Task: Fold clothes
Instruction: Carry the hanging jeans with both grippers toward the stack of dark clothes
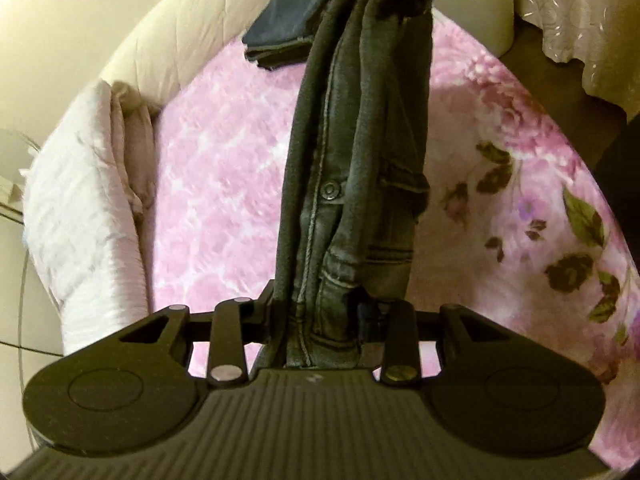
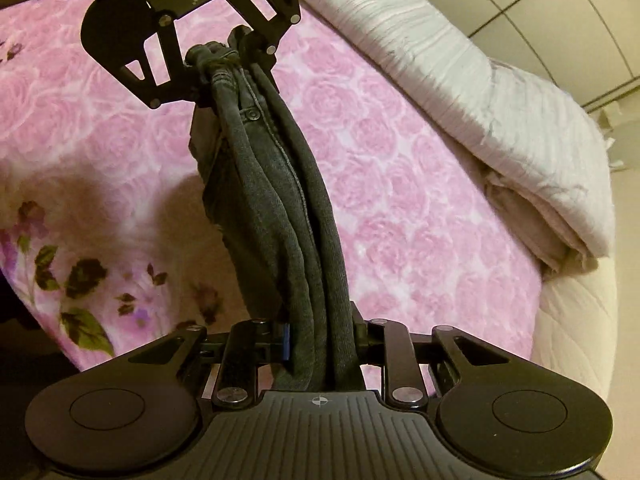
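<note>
Left wrist: jeans [image 1: 352, 160] between claw [image 1: 320, 316] fingers

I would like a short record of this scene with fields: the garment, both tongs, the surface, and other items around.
garment: dark grey jeans, bunched lengthwise, stretched between the two tongs above the bed
left tongs: shut on one end of the jeans
right tongs: shut on the other end
surface: pink rose-pattern blanket
other items: folded dark garment at the far edge of the blanket; pale folded quilt beside the blanket
</note>
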Motion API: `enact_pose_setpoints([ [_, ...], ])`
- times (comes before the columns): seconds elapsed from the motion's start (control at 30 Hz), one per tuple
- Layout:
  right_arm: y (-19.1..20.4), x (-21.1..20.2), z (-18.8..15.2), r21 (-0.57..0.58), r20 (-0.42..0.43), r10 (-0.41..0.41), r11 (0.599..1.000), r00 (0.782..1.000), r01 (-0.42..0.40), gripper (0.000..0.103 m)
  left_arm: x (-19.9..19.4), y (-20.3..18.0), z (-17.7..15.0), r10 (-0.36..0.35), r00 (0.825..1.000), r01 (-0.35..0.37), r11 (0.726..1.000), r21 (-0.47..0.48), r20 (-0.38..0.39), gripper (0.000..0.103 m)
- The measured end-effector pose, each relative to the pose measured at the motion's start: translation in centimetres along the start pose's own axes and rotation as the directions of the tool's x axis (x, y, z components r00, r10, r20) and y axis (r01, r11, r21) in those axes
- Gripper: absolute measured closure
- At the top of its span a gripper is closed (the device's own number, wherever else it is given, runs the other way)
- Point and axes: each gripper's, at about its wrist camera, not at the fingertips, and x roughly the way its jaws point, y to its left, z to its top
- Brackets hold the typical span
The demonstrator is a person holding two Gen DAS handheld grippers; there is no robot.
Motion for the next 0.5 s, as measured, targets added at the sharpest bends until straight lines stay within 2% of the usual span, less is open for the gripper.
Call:
enact_pose_setpoints([
  [0.1, -0.4, -1.6, -1.1, 0.033, 0.008, -0.032, 0.999, 0.999, 0.032, 0.08, -0.9, 0.9, 2.0, 0.037, 0.999, -0.038, 0.999, 0.026, 0.026, 0.072],
  [0.27, -3.7, -3.6, -4.4, 0.078, 0.043, -0.111, 0.991, 0.993, 0.107, 0.08, -0.3, 3.2, 7.8, 0.109, 0.992, -0.112, 0.992, 0.058, 0.057, 0.072],
  [0.4, -9.0, -4.0, -9.5, 0.098, 0.075, -0.196, 0.977, 0.978, 0.188, 0.08, 2.2, 5.6, 15.5, 0.157, 0.983, -0.165, 0.982, 0.092, 0.095, 0.072],
  [0.5, -15.0, -3.5, -15.0, 0.104, 0.098, -0.259, 0.963, 0.961, 0.248, 0.08, 5.5, 8.2, 23.1, 0.197, 0.973, -0.21, 0.972, 0.106, 0.118, 0.072],
])
